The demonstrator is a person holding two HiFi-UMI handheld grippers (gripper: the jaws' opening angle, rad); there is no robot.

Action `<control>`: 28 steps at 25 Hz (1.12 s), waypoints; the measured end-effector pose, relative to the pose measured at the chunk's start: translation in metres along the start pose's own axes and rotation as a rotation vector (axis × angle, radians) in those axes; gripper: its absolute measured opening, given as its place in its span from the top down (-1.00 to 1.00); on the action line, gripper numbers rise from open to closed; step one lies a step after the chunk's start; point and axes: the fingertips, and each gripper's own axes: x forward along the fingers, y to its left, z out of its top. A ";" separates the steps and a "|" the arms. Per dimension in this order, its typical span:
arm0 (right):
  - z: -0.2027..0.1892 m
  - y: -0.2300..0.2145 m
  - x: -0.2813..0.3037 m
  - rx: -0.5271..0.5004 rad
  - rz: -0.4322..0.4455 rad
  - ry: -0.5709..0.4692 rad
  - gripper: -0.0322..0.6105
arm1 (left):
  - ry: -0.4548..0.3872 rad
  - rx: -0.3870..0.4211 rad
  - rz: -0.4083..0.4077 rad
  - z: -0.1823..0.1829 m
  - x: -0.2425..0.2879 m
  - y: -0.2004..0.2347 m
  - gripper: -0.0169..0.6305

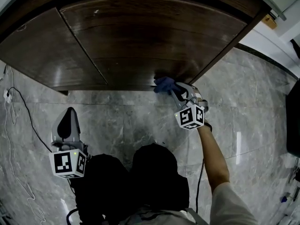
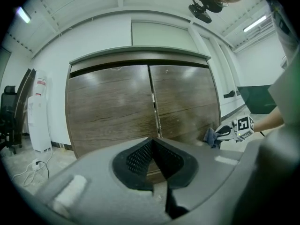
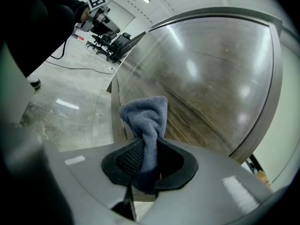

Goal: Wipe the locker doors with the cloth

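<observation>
The locker has two dark wood doors, the left door (image 1: 51, 55) (image 2: 110, 107) and the right door (image 1: 154, 36) (image 2: 185, 100) (image 3: 211, 78). My right gripper (image 1: 175, 91) (image 2: 224, 132) (image 3: 145, 161) is shut on a blue cloth (image 1: 164, 84) (image 2: 211, 137) (image 3: 149, 118). The bunched cloth lies against the bottom corner of the right door, close to the floor. My left gripper (image 1: 70, 112) (image 2: 153, 146) hangs back from the locker over the floor, facing the seam between the doors. Its jaws are shut with nothing between them.
Grey marble floor (image 1: 126, 121) runs in front of the locker. A white cable and a power strip (image 1: 8, 95) lie at the left. A water dispenser (image 2: 38, 111) and an office chair (image 2: 7, 111) stand left of the locker. The locker's right side panel (image 3: 262, 121) borders the door.
</observation>
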 end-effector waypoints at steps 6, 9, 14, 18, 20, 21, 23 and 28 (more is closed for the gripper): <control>0.057 -0.039 -0.020 0.016 -0.055 -0.083 0.67 | -0.047 0.016 -0.052 0.022 0.008 -0.023 0.94; 0.087 -0.062 -0.033 0.015 -0.088 -0.108 0.67 | -0.079 0.027 -0.080 0.040 0.012 -0.035 0.94; 0.140 -0.098 -0.053 -0.002 -0.117 -0.148 0.67 | -0.126 0.035 -0.092 0.070 0.008 -0.035 0.94; 0.193 -0.123 -0.065 -0.064 -0.131 -0.195 0.66 | -0.148 0.038 -0.085 0.088 0.005 -0.029 0.94; 0.216 -0.137 -0.073 -0.049 -0.147 -0.223 0.66 | -0.164 0.046 -0.081 0.099 0.002 -0.026 0.94; 0.226 -0.144 -0.077 -0.037 -0.157 -0.233 0.66 | -0.173 0.051 -0.079 0.104 0.000 -0.025 0.94; 0.246 -0.156 -0.084 -0.041 -0.173 -0.249 0.66 | -0.192 0.060 -0.072 0.116 -0.004 -0.021 0.94; 0.295 -0.191 -0.107 -0.014 -0.259 -0.296 0.66 | -0.223 0.080 -0.051 0.137 -0.011 -0.008 0.94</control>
